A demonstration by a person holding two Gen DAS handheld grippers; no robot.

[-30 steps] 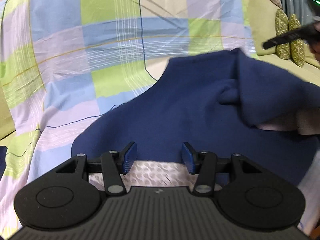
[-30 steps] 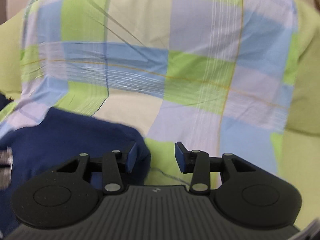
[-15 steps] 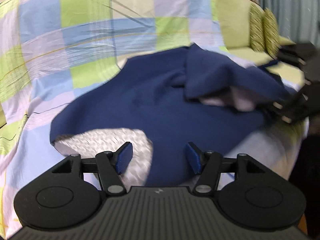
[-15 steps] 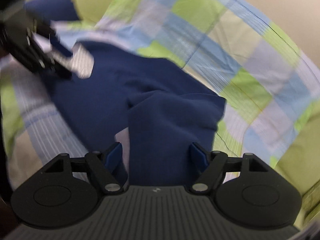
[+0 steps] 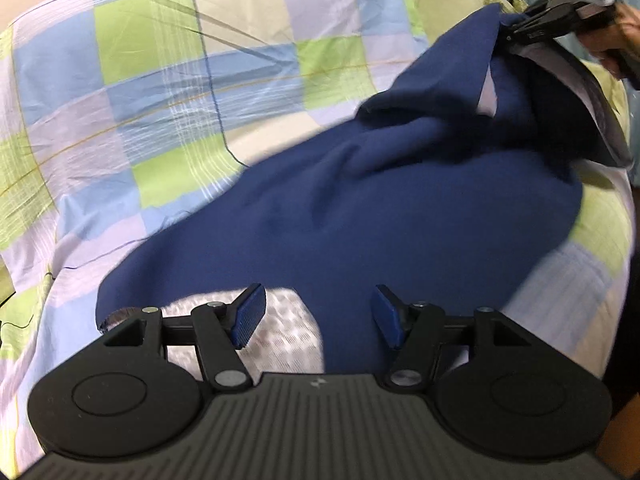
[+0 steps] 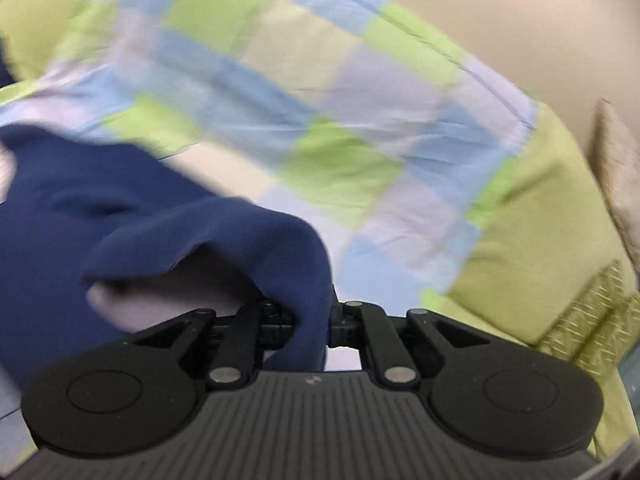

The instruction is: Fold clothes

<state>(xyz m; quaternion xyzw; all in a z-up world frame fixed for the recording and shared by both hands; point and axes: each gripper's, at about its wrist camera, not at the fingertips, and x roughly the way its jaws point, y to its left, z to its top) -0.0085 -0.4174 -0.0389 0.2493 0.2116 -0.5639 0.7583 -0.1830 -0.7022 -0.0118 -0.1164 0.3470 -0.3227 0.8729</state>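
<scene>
Your left gripper (image 5: pixel 318 316) sits at the near edge of the navy garment (image 5: pixel 340 216), its blue pads (image 5: pixel 249 314) spread wide with nothing between them. Under the gap lies the garment's hem, where a patch of pale textured lining shows on the left and navy cloth on the right. The fabric lies just ahead of and below those fingers, spread over the checked bedsheet (image 5: pixel 160 80) and running away from you up toward the right.

Follow that diagonal and you reach your right gripper (image 5: pixel 516 30), raised at the far upper right. From its own camera the right gripper (image 6: pixel 312 316) is closed down on a bunched fold of the navy garment (image 6: pixel 120 208), cloth filling the narrow gap between the fingers, pale lining showing beneath the lifted flap. Beyond it are a green cushion (image 6: pixel 532 248) and a patterned pillow (image 6: pixel 592 320).

So the garment's long axis runs from your left fingers up to your right. The left is the nearer to the free hem, and I'd judge it needs only to drop slightly forward and pinch there before you carry the fold across.
</scene>
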